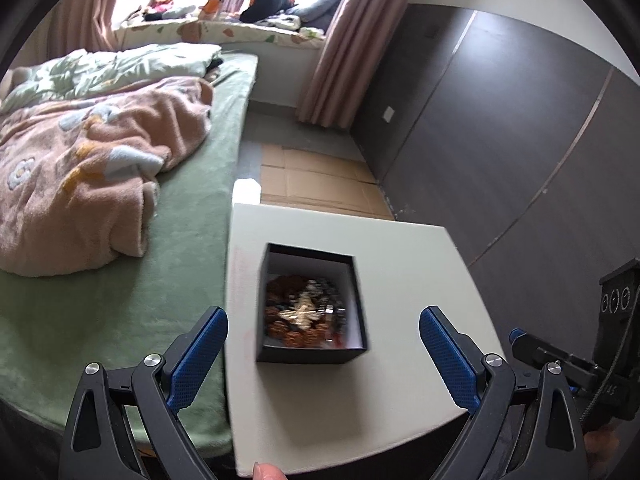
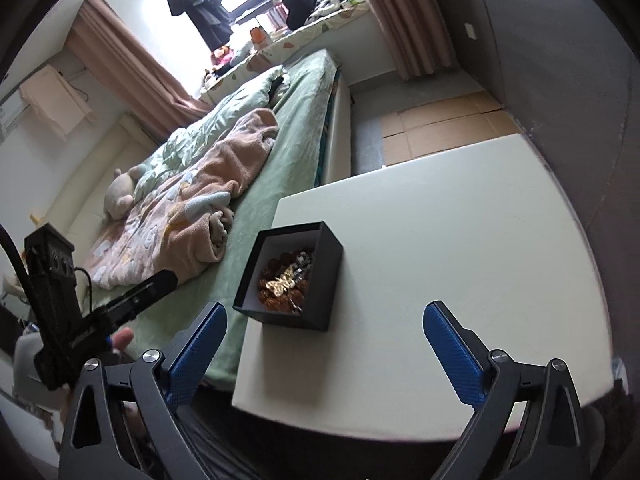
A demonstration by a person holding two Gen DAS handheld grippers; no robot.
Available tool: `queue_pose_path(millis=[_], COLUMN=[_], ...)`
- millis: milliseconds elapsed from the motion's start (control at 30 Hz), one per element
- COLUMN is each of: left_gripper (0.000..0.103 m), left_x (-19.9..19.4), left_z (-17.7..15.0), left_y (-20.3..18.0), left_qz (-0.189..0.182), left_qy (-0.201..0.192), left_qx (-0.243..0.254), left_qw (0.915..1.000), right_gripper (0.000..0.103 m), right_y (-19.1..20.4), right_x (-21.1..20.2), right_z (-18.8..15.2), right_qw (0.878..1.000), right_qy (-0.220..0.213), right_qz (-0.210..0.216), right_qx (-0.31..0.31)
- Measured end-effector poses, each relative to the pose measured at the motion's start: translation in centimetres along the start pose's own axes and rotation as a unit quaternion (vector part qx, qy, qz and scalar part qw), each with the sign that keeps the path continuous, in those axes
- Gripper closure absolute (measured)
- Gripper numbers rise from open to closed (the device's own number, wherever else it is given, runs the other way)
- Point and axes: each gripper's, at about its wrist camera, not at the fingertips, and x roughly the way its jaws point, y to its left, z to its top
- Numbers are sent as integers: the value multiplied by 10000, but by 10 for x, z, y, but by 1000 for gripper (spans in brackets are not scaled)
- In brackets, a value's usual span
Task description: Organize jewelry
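At the bottom of both frames, the left gripper (image 1: 323,350) and right gripper (image 2: 325,346) stand wide apart, holding nothing. Beyond, mid-frame, the black box (image 1: 312,354) on the white table (image 1: 408,264) holds tangled jewelry (image 1: 305,312): probably light, slippery, delicate; grasp the box's stiff walls.

Matt black cardboard box (image 1: 312,354), smooth matt table (image 1: 412,264), fleecy blanket (image 1: 92,184)

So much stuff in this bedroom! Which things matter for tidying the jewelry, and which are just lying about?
For the job:
black box on the white table
jewelry inside it
left gripper, open
right gripper, open

Just lying about:
pink blanket
green bed
curtains
stuffed toy
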Motion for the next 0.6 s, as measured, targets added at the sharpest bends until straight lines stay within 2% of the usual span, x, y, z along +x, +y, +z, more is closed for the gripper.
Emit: queue_pose_path(millis=[67,433,600], left_gripper=[0,0,0], left_x=[-9,-52,-71], left_z=[-4,-15,-25], left_y=[-11,-54,-68], left_qz=[24,-159,24], left_qy=[-129,-481,-577], left_qx=[45,262,498], left_qw=[9999,9984,9971], right_gripper=[1,0,0], right_y=[-6,-14,-13], right_x=[-14,-71,-90], right_z=[-5,-25,-35], right_qw=[10000,9985,9979], right_qy=[-89,-518,-622], right_qz=[-29,-147,-151], right_qx=[7,-110,-127])
